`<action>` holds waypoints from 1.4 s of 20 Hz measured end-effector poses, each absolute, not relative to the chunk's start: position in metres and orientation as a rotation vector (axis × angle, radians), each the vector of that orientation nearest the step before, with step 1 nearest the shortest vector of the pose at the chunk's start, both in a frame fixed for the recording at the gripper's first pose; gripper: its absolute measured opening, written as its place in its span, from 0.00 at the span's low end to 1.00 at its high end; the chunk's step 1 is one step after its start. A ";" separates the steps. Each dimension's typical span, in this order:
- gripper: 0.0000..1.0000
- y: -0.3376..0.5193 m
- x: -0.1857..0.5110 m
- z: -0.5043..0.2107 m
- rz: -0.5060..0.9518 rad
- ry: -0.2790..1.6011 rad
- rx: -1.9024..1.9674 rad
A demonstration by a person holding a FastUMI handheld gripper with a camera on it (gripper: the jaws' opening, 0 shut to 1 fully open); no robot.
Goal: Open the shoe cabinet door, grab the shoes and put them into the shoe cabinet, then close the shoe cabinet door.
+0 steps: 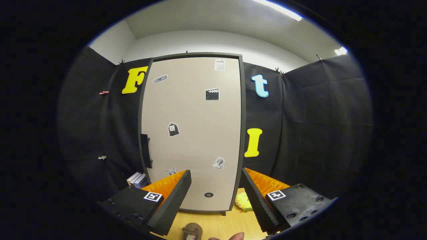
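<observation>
The gripper (216, 190) has its jaws spread wide and they hold nothing; between and beyond them stands the shoe cabinet (191, 133) on the wooden worktop (217, 225), its beige door (193, 110) closed, the dark handle (145, 150) on its left edge; a yellow object (243, 201) lies at the cabinet's right foot; a brown shoe (192, 231) lies in front of the cabinet, near the jaws.

Black tongs (216, 196) with orange ribbed backing; square black-and-white markers; dark screws.
</observation>
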State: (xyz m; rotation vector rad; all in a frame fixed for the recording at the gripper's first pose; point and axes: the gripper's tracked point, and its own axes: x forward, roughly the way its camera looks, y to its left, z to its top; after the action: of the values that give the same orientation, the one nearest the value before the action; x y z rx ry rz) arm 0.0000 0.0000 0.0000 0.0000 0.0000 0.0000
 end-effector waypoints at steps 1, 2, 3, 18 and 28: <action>0.98 -0.001 0.000 0.000 -0.003 0.001 -0.004; 0.97 -0.002 -0.001 0.000 -0.002 0.001 -0.004; 0.98 -0.002 -0.001 0.000 0.000 0.000 -0.002; 0.98 -0.009 -0.001 -0.005 0.002 0.007 0.001; 0.98 0.060 0.020 0.027 0.099 -0.049 0.068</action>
State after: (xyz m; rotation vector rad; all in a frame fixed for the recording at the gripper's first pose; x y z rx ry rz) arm 0.0201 0.0598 0.0270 0.0680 -0.0494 0.0987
